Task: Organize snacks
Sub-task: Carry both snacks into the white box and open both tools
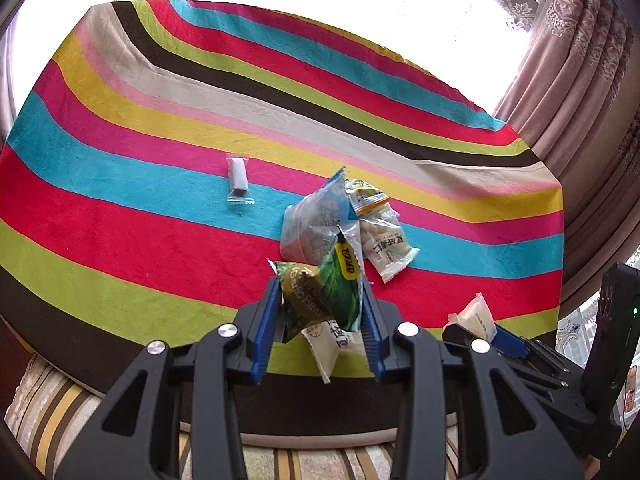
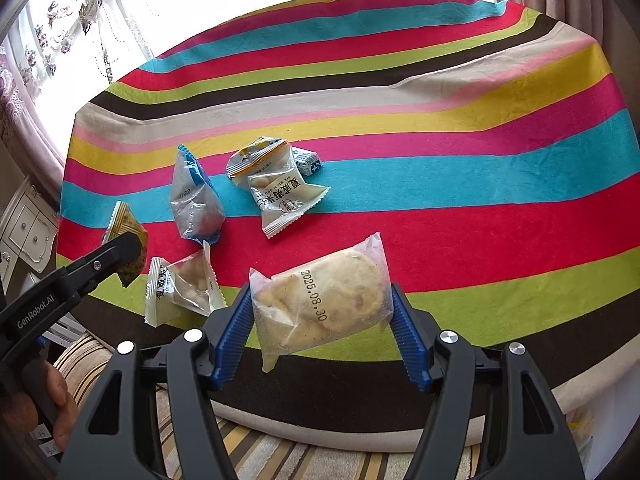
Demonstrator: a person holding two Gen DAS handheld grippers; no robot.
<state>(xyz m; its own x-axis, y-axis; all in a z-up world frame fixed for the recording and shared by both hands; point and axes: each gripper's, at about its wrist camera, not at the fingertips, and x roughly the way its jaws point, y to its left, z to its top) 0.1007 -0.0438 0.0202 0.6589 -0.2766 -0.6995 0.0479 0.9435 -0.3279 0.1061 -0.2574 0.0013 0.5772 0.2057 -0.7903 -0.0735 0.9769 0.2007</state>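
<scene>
My left gripper (image 1: 320, 304) is shut on a bundle of snack packets: an olive "Garlic Flavor" packet (image 1: 304, 300), a green one with a yellow label (image 1: 342, 280), and a white packet (image 1: 328, 344) hanging below them. In the right wrist view my right gripper (image 2: 320, 304) is shut on a clear packet of pale round biscuits (image 2: 320, 300) with a printed date. Both are held above the table's near edge. On the cloth lie a clear-and-blue bag (image 2: 196, 200), a white packet with an orange band (image 2: 280, 196), a small blue-white packet (image 2: 308, 162) and a small white-and-dark candy (image 1: 239, 178).
A striped tablecloth (image 1: 160, 120) covers the table. Curtains (image 1: 580, 80) hang at the right and back, before bright windows. A striped cushion (image 2: 280, 456) lies below the near edge. A white cabinet (image 2: 28, 228) stands at the left. A hand (image 2: 60, 404) grips the left tool.
</scene>
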